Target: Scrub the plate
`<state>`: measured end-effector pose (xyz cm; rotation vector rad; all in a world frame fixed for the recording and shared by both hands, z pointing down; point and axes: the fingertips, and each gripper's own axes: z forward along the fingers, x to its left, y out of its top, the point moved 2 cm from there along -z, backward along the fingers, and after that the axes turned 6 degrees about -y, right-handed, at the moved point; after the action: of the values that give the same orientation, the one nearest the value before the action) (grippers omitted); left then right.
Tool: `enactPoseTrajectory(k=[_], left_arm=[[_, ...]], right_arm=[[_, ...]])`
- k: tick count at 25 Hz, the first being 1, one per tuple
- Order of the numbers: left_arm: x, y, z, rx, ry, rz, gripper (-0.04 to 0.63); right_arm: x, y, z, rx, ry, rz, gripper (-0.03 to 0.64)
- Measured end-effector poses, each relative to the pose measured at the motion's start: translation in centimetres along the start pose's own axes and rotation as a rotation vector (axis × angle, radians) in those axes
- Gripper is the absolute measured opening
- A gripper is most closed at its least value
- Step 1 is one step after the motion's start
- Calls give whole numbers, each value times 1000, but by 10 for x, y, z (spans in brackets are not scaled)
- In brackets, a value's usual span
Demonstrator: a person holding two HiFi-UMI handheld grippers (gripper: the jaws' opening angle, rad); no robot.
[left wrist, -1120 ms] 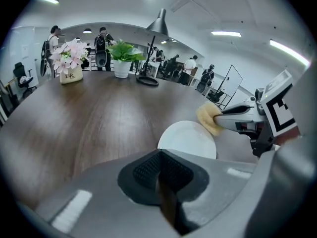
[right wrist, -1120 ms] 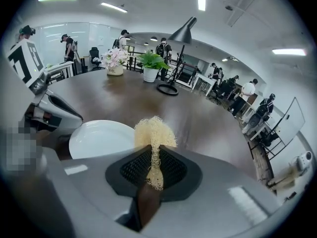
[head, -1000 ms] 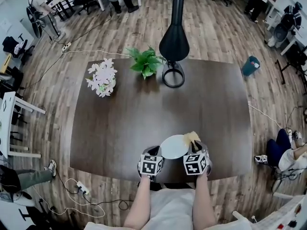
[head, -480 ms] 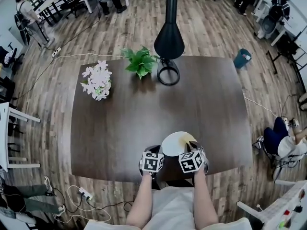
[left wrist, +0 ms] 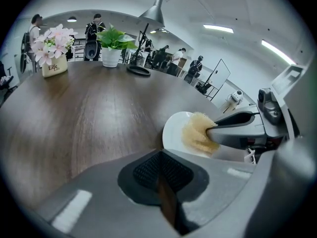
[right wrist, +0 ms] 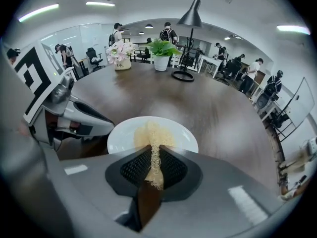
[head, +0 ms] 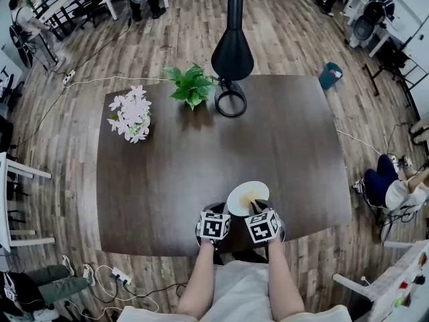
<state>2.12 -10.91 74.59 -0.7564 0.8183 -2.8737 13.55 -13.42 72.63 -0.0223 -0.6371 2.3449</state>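
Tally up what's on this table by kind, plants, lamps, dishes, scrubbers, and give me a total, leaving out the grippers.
Plants: 2 (pink flowers, green plant)
Lamps: 1 (black lamp)
Dishes: 1 (white plate)
Scrubbers: 1 (straw-coloured scrubber, pinched in the right gripper and lying on the plate)
Total: 5

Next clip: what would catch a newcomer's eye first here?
The round white plate at the near edge of the dark brown wooden table, with the right hand-held gripper holding a tan fibrous scrubber on it. The left hand-held gripper sits shut beside it. A black cone lamp stands at the far edge.
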Motion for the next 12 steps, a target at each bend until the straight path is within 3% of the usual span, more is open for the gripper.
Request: enactPoseTrajectory(k=[12], left_arm=[[-4, 1, 3, 8, -67, -2, 0]], right_arm=[[38, 15, 1, -44, 108, -15, 69]])
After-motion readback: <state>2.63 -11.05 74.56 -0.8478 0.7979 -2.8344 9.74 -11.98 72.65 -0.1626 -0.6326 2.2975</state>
